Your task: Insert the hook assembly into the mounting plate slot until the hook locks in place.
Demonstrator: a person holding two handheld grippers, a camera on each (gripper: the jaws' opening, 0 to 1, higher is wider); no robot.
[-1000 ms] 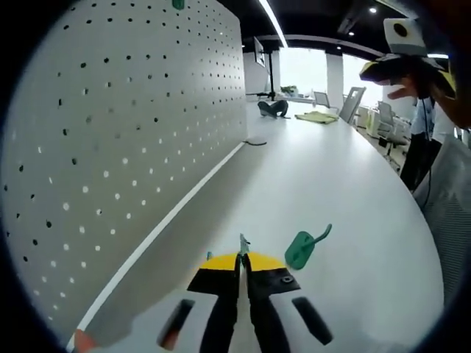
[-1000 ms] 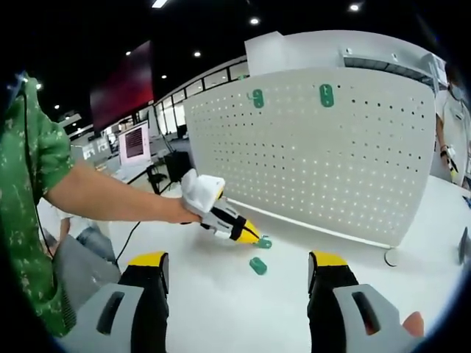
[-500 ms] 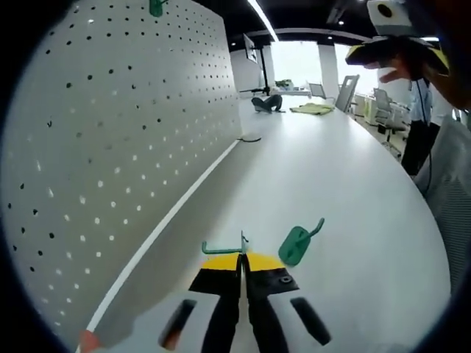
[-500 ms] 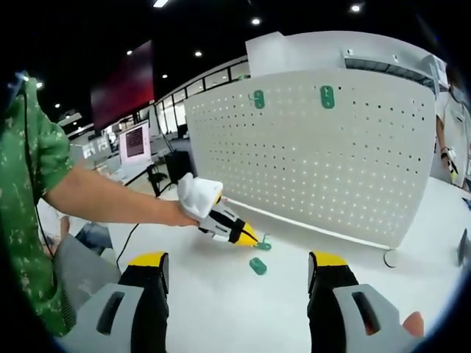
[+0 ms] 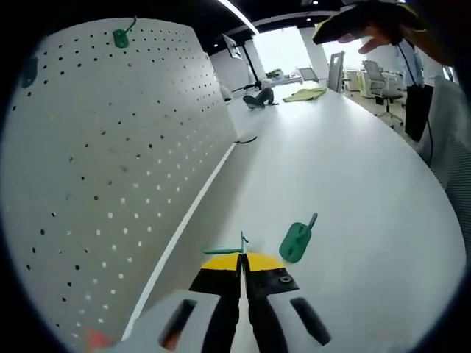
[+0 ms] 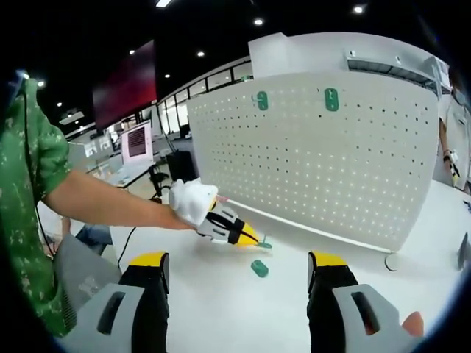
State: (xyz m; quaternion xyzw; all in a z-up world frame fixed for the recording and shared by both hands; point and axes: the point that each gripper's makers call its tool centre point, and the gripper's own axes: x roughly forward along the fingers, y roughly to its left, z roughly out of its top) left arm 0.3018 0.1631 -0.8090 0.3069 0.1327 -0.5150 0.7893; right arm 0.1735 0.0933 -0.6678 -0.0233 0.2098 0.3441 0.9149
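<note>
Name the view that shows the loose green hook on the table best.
The left gripper view: the green hook lies large just beyond the left tool, its plate and curved tip distinct. The right gripper view shows it as a small green blob on the table.

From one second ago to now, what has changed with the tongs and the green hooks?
The left tongs, shut on a green hook, have lifted slightly off the table. The right tongs stayed open and idle. The loose hook on the table and two hooks on the pegboard stayed put.

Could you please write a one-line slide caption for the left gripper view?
Left gripper shut on a green hook above the table, beside the pegboard, a second hook lying nearby.
</note>
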